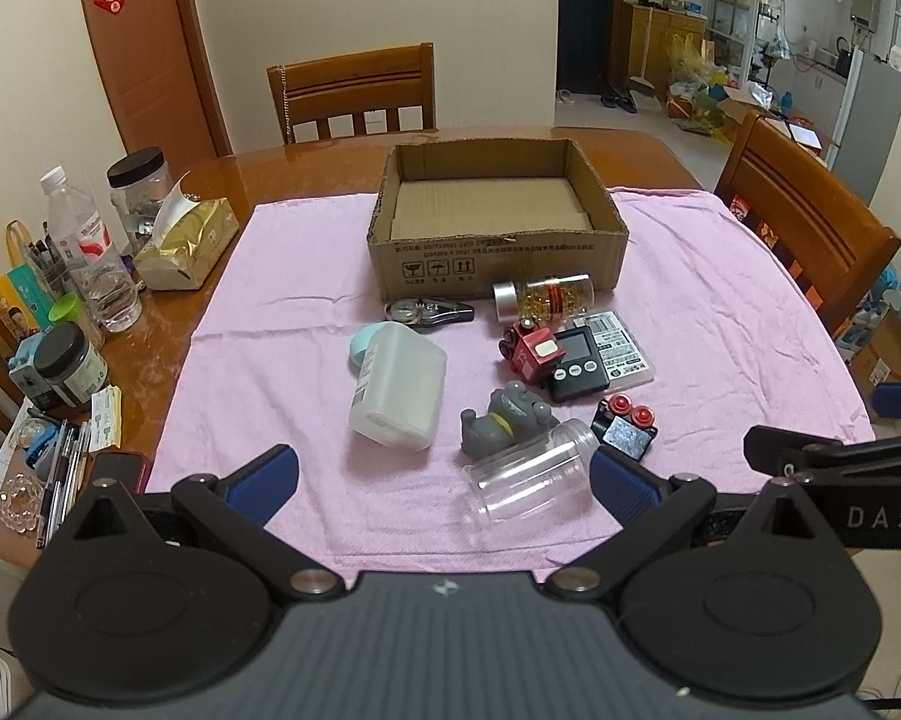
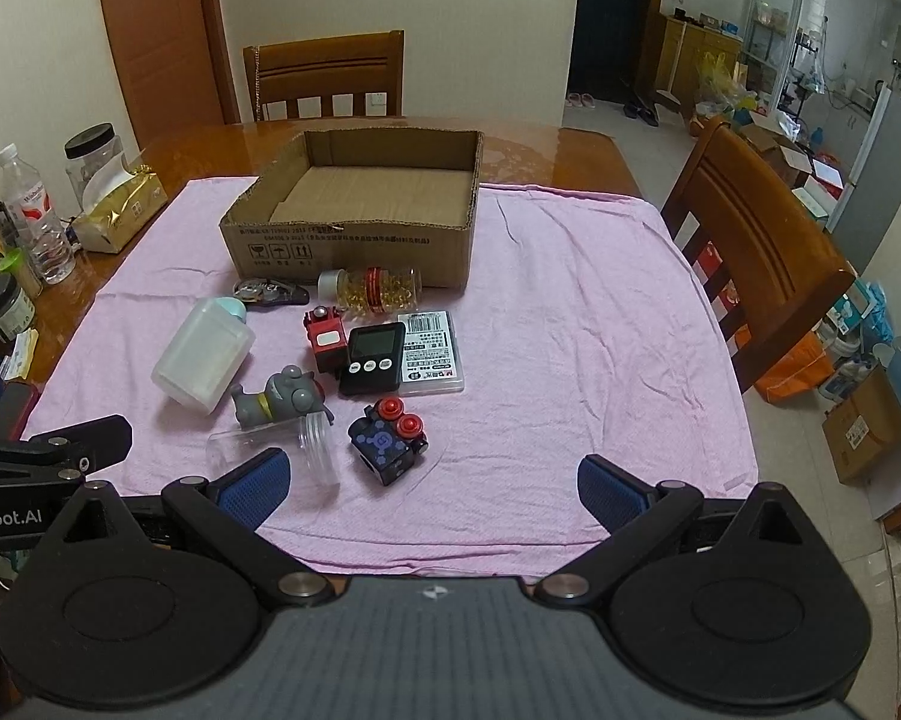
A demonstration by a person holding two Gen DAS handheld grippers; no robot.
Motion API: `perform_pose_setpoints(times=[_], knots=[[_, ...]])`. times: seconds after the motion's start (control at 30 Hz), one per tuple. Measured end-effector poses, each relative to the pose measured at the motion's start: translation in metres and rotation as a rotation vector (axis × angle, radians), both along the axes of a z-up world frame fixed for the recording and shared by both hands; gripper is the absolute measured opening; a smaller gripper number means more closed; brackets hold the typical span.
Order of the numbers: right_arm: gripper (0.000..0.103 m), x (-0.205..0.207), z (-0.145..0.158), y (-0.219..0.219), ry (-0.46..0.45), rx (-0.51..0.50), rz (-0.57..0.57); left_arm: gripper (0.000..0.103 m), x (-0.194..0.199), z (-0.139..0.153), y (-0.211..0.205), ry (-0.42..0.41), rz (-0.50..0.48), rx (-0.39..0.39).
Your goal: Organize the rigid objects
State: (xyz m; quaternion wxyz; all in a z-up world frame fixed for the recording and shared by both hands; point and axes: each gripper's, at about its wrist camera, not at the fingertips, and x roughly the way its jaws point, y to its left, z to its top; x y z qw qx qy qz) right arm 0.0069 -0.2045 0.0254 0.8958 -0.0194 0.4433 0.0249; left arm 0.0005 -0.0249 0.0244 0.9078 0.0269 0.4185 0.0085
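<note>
The wooden table (image 1: 306, 168) lay largely hidden under the pink cloth (image 1: 720, 312), only its far edge and left strip showing. On that strip the clutter ran off the frame at nine o'clock: a water bottle (image 1: 87, 240), a tissue pack (image 1: 186, 243) and dark-lidded jars too crowded to sort out. Print on the cardboard box (image 1: 498, 267) was too small to read; the box sat open at twelve o'clock on the cloth, nothing visible inside.

Below it, around the cloth's centre, the loose items clustered: a frosted plastic container (image 1: 399, 390) on its side, a clear jar (image 1: 528, 477) tipped over at six o'clock beside a grey toy figure (image 1: 504, 417), a pill bottle (image 1: 543, 295) lying against the box front, a black timer (image 1: 577, 363) overlapping a labelled card case (image 1: 621, 348), a red toy robot (image 1: 531, 348), and a dark cube toy (image 2: 390, 441) with red knobs. A tape dispenser (image 1: 429, 310) lay half hidden behind the container.

Left gripper (image 1: 444, 480) hung wide apart, holding nothing; right gripper (image 2: 429, 483) likewise spread and empty. Two wooden chairs (image 2: 756, 240) stood around the table, a cluttered kitchen area beyond.
</note>
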Motion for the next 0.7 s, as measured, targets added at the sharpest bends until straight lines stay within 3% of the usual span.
perform_pose_setpoints(times=[0.33,0.7], knots=[[0.103,0.001,-0.007,-0.004,-0.036,0.046,0.03,0.102,0.004,-0.012,-0.001,-0.008,-0.043,0.012],[0.103,0.001,-0.034,0.005,-0.055,0.09,0.085,0.102,0.014,-0.04,0.017,-0.027,-0.08,0.02]])
